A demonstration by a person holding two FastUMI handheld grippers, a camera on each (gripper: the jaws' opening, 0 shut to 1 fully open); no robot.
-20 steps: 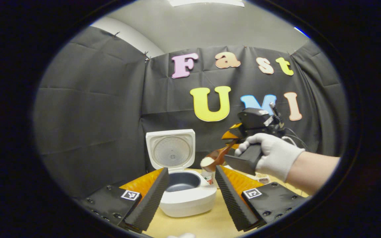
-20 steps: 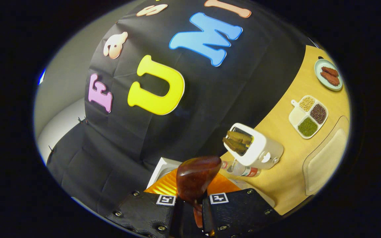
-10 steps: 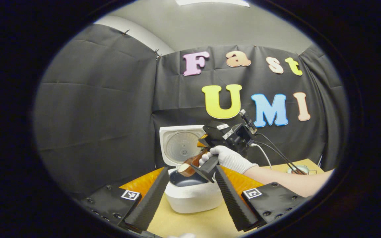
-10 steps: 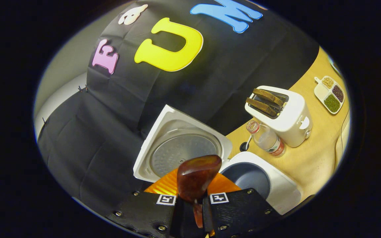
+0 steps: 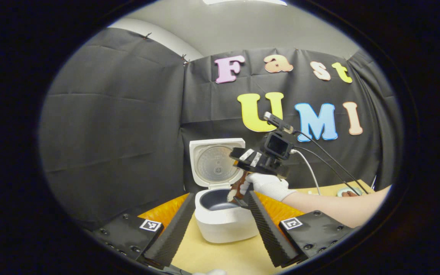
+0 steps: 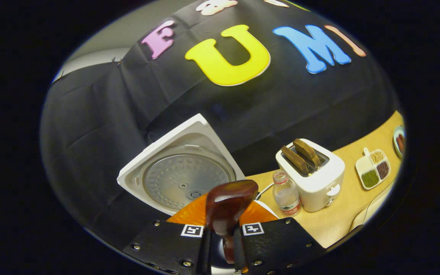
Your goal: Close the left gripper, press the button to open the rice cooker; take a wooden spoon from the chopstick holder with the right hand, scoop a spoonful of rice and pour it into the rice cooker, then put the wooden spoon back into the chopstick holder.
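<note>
My right hand-held gripper (image 6: 222, 244) clenches the wooden spoon (image 6: 225, 208) tipped over the rice cooker (image 5: 225, 221) to pour; my left hand-held gripper (image 5: 220, 225) stands released, clear.

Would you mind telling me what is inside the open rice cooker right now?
The rice cooker holds a dark inner pot, its visible part bare. The wooden spoon tips rice over its right rim. The left gripper's fingers and the spoon hide the rest of the pot.

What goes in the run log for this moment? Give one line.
phase: pouring rice | right gripper: shut on wooden spoon | spoon over rice cooker, lid up | left gripper: open, idle
</note>
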